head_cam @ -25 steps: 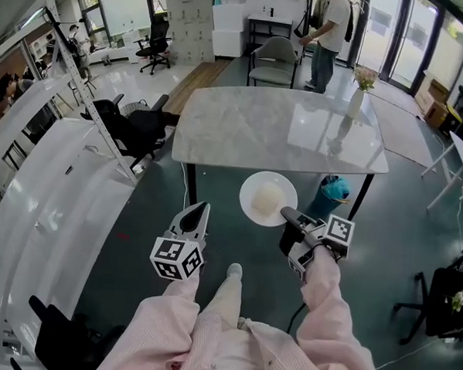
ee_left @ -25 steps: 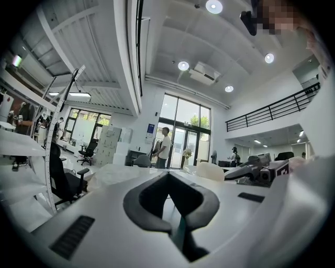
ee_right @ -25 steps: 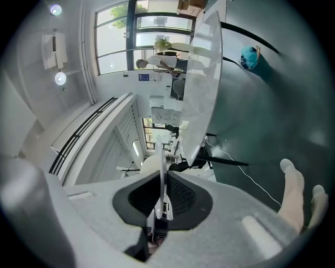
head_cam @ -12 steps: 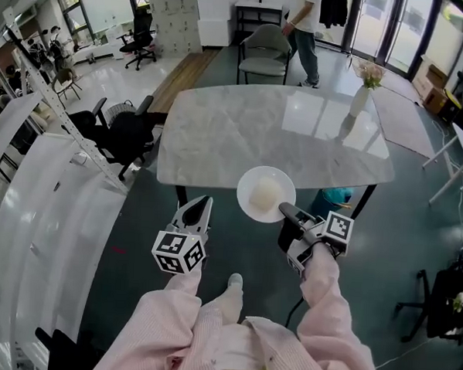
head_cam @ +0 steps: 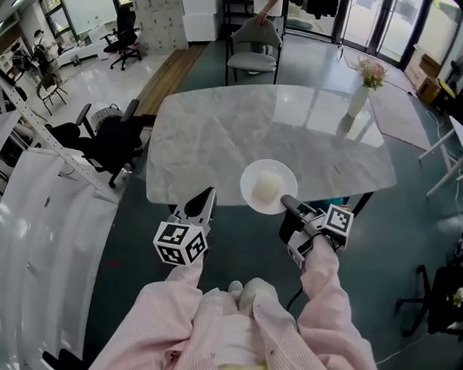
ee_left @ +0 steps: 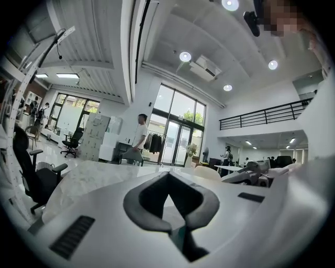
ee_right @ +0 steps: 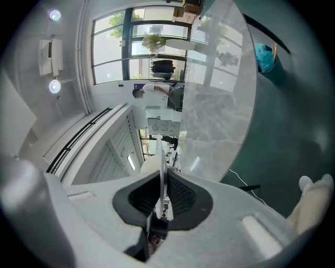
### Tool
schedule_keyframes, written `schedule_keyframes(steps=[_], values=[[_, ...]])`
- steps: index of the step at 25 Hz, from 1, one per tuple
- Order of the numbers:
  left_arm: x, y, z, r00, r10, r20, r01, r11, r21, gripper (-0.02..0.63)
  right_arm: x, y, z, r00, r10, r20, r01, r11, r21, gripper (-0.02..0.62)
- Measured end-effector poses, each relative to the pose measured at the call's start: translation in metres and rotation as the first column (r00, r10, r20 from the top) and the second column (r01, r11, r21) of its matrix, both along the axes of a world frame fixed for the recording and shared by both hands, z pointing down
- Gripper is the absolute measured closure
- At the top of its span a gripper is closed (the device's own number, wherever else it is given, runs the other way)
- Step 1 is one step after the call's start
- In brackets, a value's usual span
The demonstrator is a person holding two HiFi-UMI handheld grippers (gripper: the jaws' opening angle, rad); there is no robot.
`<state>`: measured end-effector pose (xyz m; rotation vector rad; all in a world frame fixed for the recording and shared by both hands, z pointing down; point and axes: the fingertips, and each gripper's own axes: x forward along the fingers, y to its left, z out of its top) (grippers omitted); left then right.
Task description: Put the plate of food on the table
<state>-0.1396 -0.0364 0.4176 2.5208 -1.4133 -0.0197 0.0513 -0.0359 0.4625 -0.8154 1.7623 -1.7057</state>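
A white plate (head_cam: 254,172) with a pale mound of food (head_cam: 268,186) hangs over the near edge of the marble table (head_cam: 219,125). My right gripper (head_cam: 287,201) is shut on the plate's near rim. In the right gripper view the plate (ee_right: 162,162) stands edge-on, pinched between the dark pads (ee_right: 180,196) of that gripper (ee_right: 161,183). My left gripper (head_cam: 206,195) is to the plate's left at the table's edge, shut and holding nothing. The left gripper view has its jaws (ee_left: 168,180) together, with the tabletop (ee_left: 89,175) beyond.
A vase of flowers (head_cam: 360,86) stands on the table's far right. A grey chair (head_cam: 254,50) is at the far side and a black office chair (head_cam: 110,139) to the left. A teal bin (ee_right: 266,55) sits under the table. A white counter (head_cam: 35,232) runs along my left.
I have moved closer to the table. The plate, still held by the right gripper, went from over the floor to over the table's near edge. The left gripper came along beside it.
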Motion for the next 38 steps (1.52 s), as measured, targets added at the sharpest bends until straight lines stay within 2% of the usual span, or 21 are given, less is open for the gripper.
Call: schedule_keyframes(steps=[4,11,21,30,38], values=[[0.003,-0.018,0.008,1.000,0.013,-0.005,-0.013,1.000,-0.005,0.611,0.007,-0.016,0.010,1.000,0.027,-0.002,-0.028,1.000,-0.013,0.566],[0.015,-0.083,0.020,1.000,0.014,-0.014,-0.015,0.998,-0.057,0.611,0.022,-0.084,0.016,0.999,0.046,0.000,-0.046,0.999,-0.028,0.566],[0.027,-0.202,0.048,1.000,-0.017,-0.021,0.014,0.993,-0.118,0.611,0.036,-0.210,0.047,1.000,0.011,-0.026,-0.012,0.999,-0.037,0.566],[0.049,-0.295,0.083,0.999,-0.043,-0.025,0.036,0.977,-0.211,0.611,0.050,-0.306,0.088,0.997,-0.037,-0.066,0.031,0.995,-0.095,0.566],[0.071,-0.336,0.124,1.000,-0.026,-0.002,0.024,0.952,-0.304,0.611,0.056,-0.355,0.125,0.993,-0.066,-0.100,0.051,0.987,-0.151,0.566]])
